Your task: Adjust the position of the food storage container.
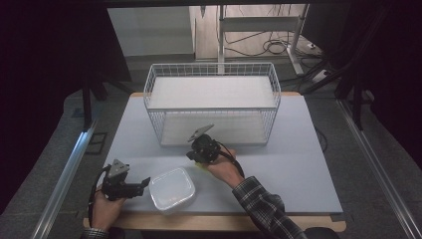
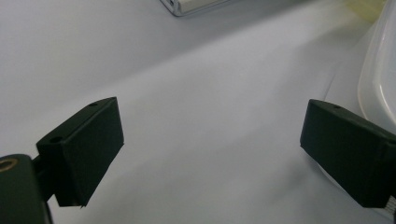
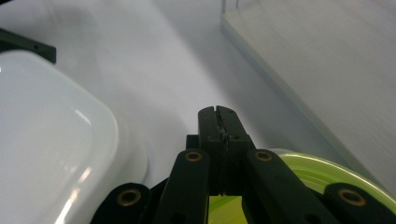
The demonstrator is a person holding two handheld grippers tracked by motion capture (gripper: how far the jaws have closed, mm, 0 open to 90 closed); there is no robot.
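High view: left gripper (image 1: 142, 184) sits near the front-left corner of the tabletop (image 1: 298, 164), jaws spread, one tip just beside the white plastic container (image 1: 171, 189), which is at the front edge, left of centre. Whether that tip touches the container wall is not clear; in the left gripper view the pads have only bare tabletop between them, container (image 2: 378, 70) at the far right. Right gripper (image 1: 199, 157) is mid-tabletop, just in front of the white wire basket (image 1: 211, 102) that stands toward the back edge. Right gripper view: jaws pressed together, apparently nipping the edge of a yellow-green round thing (image 3: 322, 170), looks like a thin lid or small plate, mostly hidden under the gripper body. In the high view only a yellow sliver shows under that hand, so its shape is a guess. My read: left is set to steady the container while right carries the green piece over; next move needs right to swing toward the container and left to close on its wall. Whether the container is lidded or open is unclear.
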